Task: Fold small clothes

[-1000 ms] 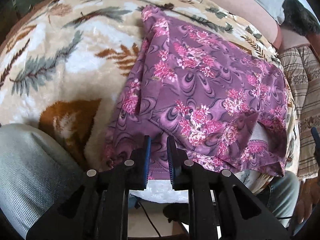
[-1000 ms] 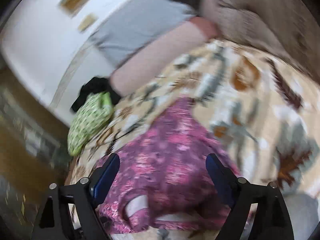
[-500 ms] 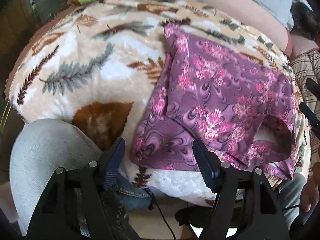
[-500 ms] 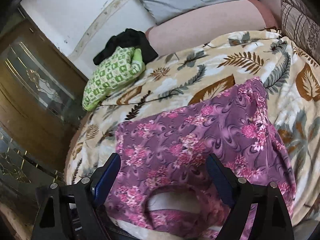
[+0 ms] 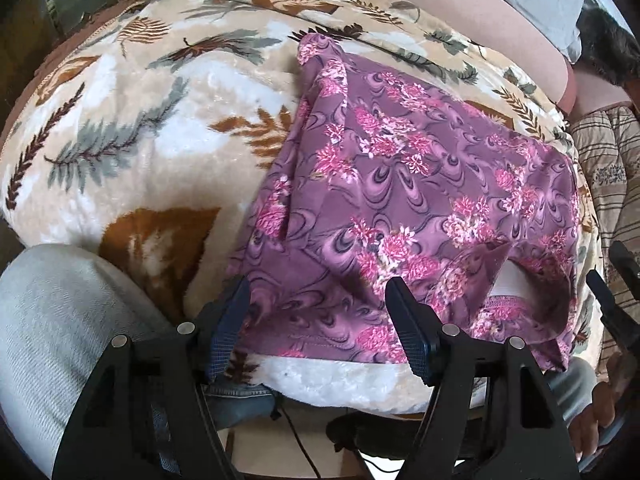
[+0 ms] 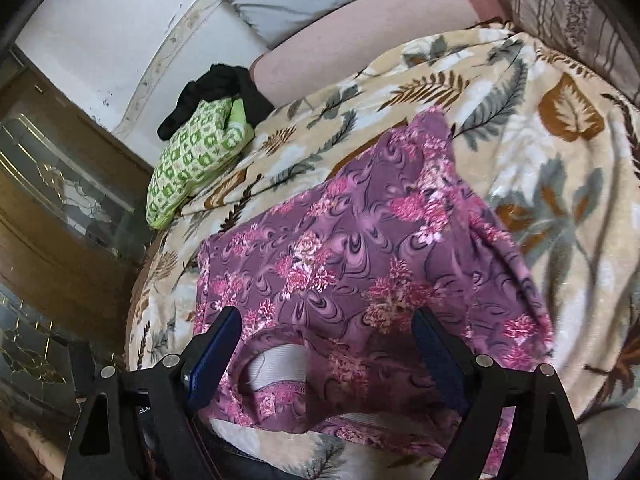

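— Purple floral garment (image 5: 420,184), left wrist view: location?
— Spread on the leaf-print fleece blanket (image 5: 132,128), hem at the near edge. Left gripper (image 5: 320,328) spread wide above that hem, gripping nothing.
— Right wrist view?
— Right gripper (image 6: 326,354) likewise wide, unloaded, over the garment's neckline. Green patterned cloth (image 6: 192,156) lies beyond; no containers.

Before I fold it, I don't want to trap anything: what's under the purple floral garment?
The purple floral garment lies on the leaf-print blanket, which shows all around it. White fabric peeks through its opening. Anything else beneath is covered.
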`<control>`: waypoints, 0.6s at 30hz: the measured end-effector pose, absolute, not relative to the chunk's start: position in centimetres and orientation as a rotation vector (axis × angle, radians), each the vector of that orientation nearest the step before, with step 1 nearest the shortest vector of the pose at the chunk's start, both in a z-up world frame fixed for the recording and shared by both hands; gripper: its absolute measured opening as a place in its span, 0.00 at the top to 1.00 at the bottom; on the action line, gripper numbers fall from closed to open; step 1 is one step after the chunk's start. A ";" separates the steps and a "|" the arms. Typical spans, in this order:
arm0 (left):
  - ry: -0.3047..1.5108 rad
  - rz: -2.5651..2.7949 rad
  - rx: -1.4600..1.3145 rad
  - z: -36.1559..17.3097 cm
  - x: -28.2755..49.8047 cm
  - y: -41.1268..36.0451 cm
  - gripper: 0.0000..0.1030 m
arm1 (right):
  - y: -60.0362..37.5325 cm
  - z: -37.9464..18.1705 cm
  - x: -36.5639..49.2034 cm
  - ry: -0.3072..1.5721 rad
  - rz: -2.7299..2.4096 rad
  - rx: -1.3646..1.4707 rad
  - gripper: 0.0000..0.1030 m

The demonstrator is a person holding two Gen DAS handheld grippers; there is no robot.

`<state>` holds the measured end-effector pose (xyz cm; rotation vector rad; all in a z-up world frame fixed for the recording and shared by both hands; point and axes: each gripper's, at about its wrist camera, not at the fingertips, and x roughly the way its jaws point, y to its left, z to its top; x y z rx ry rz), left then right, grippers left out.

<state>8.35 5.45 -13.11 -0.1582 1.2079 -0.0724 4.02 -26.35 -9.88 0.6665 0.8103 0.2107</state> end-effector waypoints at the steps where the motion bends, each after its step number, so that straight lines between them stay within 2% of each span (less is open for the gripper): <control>1: 1.211 -0.078 -0.152 -13.1 8.6 5.4 0.32 | -26.3 -9.6 3.9 0.804 0.200 0.671 0.16; 10: 1.193 -0.120 -0.262 -12.9 8.9 8.0 0.32 | -22.8 -6.5 4.2 0.814 0.199 0.586 0.16; 14: 1.168 -0.085 -0.171 -12.9 8.9 7.8 0.32 | -20.9 -5.3 5.0 0.803 0.191 0.528 0.16; 18: 1.252 -0.074 -0.208 -14.6 9.8 8.2 0.32 | -19.5 -5.5 5.3 0.817 0.199 0.553 0.16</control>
